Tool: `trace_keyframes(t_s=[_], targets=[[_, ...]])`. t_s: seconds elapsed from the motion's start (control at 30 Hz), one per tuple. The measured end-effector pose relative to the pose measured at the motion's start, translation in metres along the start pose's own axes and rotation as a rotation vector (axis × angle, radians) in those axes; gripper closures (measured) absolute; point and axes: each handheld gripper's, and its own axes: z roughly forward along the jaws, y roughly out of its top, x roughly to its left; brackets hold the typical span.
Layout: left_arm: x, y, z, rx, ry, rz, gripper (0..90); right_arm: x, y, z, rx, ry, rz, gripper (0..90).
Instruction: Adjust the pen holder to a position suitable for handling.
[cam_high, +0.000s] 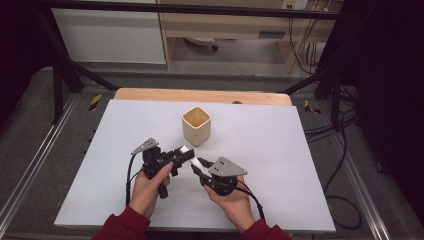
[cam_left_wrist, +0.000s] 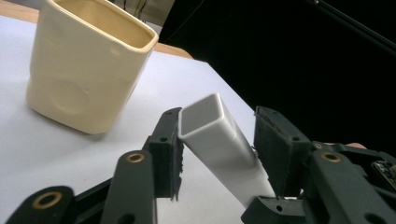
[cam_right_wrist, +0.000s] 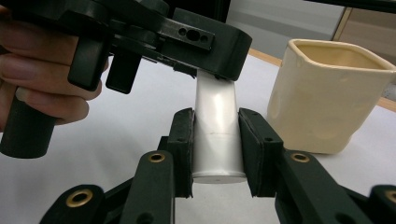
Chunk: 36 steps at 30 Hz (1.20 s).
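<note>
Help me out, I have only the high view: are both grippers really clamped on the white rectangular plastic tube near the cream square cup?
Observer: The right gripper is shut on the white rectangular plastic tube, its jaws pressing two opposite sides.
Operator: And the left one?
Observer: The left gripper is open around the tube's other end. One jaw touches an edge of the tube, and there is a gap at the other jaw.
Operator: Is the tube solid?
Observer: No, it is hollow. The left gripper view looks straight into its open end.
</note>
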Motion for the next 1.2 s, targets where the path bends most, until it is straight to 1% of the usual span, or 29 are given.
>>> trace_keyframes(t_s=[0.17, 0.27, 0.37, 0.4, 0.5, 0.57, 0.7, 0.73, 0.93, 1.03, 1.2], targets=[[-0.003, 0.0, 0.0, -0.007, 0.006, 0.008, 56.7, 0.0, -0.001, 0.0, 0.004, -0.006, 0.002, 67.3], [-0.002, 0.0, -0.001, -0.015, -0.004, -0.012, 60.1, 0.0, -0.001, 0.001, 0.005, -0.002, 0.007, 67.3], [-0.003, -0.001, -0.001, -0.027, -0.008, -0.023, 62.6, 0.001, -0.002, 0.001, 0.012, -0.003, 0.004, 67.3], [-0.003, -0.001, -0.002, -0.025, -0.006, -0.017, 63.2, 0.001, -0.002, 0.002, 0.015, -0.002, 0.004, 67.3], [-0.005, -0.002, -0.002, -0.025, -0.006, -0.018, 64.8, 0.001, -0.003, 0.003, 0.022, 0.0, 0.007, 67.3], [-0.006, -0.002, -0.002, -0.02, -0.014, -0.018, 66.2, 0.001, -0.003, 0.003, 0.026, 0.0, 0.001, 67.3], [-0.009, -0.002, -0.002, -0.011, -0.005, -0.031, 68.4, 0.001, -0.005, 0.005, 0.037, 0.003, 0.006, 67.3], [-0.01, -0.002, -0.002, -0.013, -0.011, -0.037, 68.9, 0.001, -0.006, 0.005, 0.038, 0.004, 0.007, 67.3], [-0.013, -0.002, -0.003, -0.01, -0.004, -0.031, 70.8, 0.002, -0.007, 0.007, 0.042, 0.003, 0.001, 67.2], [-0.013, -0.002, -0.003, -0.01, -0.006, -0.028, 70.9, 0.002, -0.007, 0.007, 0.042, 0.002, 0.006, 67.2], [-0.014, -0.003, -0.002, -0.002, -0.003, -0.012, 71.0, 0.002, -0.008, 0.008, 0.048, 0.006, 0.015, 66.5]])
